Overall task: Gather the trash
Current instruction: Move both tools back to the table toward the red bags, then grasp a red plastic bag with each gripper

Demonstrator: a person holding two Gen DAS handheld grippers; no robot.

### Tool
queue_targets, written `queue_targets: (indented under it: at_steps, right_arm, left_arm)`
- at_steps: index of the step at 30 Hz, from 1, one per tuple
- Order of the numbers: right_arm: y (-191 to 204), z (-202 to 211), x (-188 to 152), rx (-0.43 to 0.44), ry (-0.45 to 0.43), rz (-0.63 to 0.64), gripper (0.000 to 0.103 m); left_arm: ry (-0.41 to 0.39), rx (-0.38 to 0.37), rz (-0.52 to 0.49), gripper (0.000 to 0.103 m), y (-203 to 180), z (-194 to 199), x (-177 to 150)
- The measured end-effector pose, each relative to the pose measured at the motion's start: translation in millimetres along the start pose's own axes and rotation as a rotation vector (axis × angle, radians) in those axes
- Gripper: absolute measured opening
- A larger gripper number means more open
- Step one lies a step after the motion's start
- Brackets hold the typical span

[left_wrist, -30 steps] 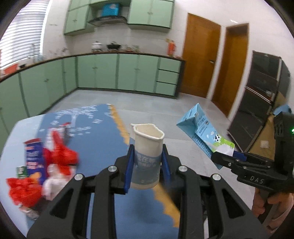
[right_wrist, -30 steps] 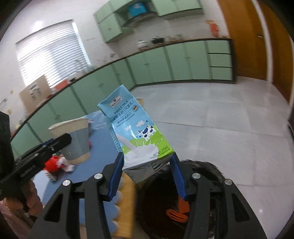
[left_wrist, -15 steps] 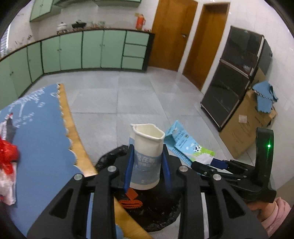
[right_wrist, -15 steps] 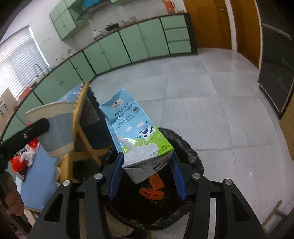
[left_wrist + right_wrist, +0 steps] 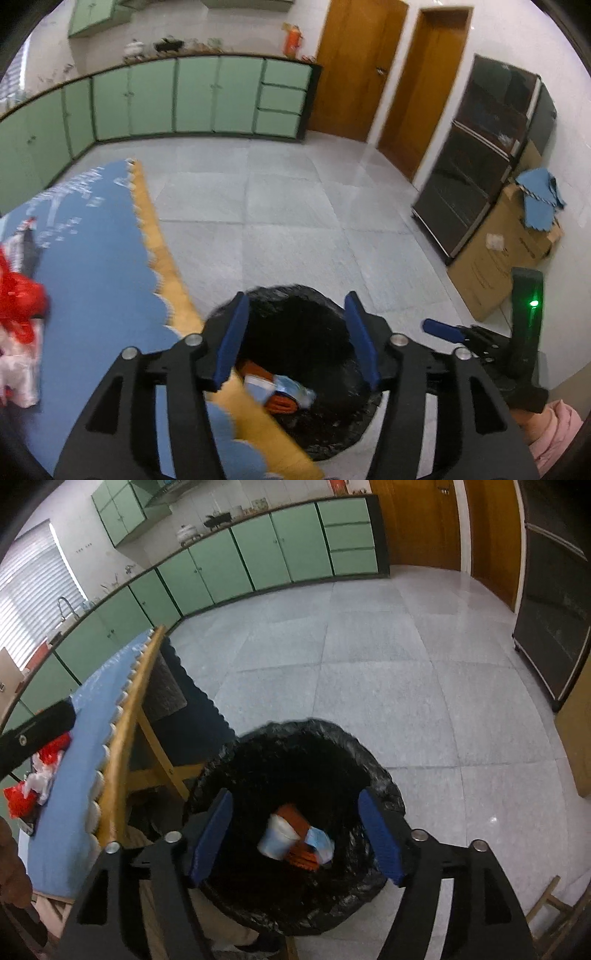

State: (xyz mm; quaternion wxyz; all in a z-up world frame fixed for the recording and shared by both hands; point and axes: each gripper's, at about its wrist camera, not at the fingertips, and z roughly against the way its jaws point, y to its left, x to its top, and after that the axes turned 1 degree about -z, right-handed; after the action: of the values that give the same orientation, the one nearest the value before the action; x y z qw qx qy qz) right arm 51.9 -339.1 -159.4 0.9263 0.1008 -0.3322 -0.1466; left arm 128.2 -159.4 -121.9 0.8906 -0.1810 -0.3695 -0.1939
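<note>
My left gripper [image 5: 295, 339]: jaws spread wide, holding nothing, over the black-lined trash bin [image 5: 332, 435]. My right gripper [image 5: 295, 838]: jaws likewise spread wide, touching nothing, above the same bin. Bin contents: paper cup [image 5: 275, 836], milk carton [image 5: 321, 843], orange scrap [image 5: 295, 818]. No lettering legible. Table [image 5: 92, 295]: red and white trash [image 5: 18, 314] remaining on the blue cover.

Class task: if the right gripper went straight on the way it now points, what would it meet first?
Probably the paper cup lying in the black bin bag. The right gripper is open and empty above it; depth is unclear.
</note>
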Motion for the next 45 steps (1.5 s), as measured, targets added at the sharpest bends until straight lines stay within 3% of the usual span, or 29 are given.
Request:
queue_targets:
  at_steps: [5, 9, 15, 19, 23, 30, 32, 37, 40, 45]
  right_arm:
    - [46.4, 19.0, 24.4, 0.037, -0.108, 0.075, 0.086]
    - [103.5, 27.7, 37.7, 0.122, -0.176, 0.162, 0.089]
    - [189.5, 22.3, 29.7, 0.257, -0.203, 0.299, 0.09]
    - [231.6, 10.2, 16.2, 0.337, -0.179, 0.339, 0.09]
    - [272.3, -0.4, 2.2, 0.376, -0.155, 0.392, 0.09]
    - [293.5, -12.5, -1.1, 0.369, -0.142, 0.42, 0.089]
    - [293.5, -15.4, 0.9, 0.359, -0.144, 0.415, 0.088]
    - [297.2, -21.0, 2.8, 0.341, -0.148, 0.416, 0.087]
    - [300.3, -23.8, 2.7, 0.341, -0.145, 0.426, 0.086]
    - [307.9, -22.2, 3.6, 0.346, -0.159, 0.451, 0.086]
  left_arm:
    - [-0.085, 0.126, 0.047, 0.06, 30.5, 39.2, 3.6]
    - [-0.138, 0.278, 0.084, 0.063, 62.8, 73.3, -3.5]
    - [-0.159, 0.538, 0.164, 0.069, 120.6, 123.7, -33.6]
    - [-0.146, 0.646, 0.232, 0.075, 151.6, 145.7, -52.0]
    - [-0.118, 0.689, 0.276, 0.077, 177.0, 152.5, -64.5]
    - [-0.094, 0.658, 0.334, 0.079, 205.4, 145.3, -73.2]
    - [-0.097, 0.646, 0.345, 0.069, 211.8, 144.2, -73.4]
    - [-0.08, 0.599, 0.38, 0.026, 222.8, 139.1, -76.5]
    - [-0.078, 0.59, 0.395, 0.014, 226.7, 137.9, -76.8]
    - [-0.116, 0.595, 0.4, 0.007, 225.2, 148.6, -71.9]
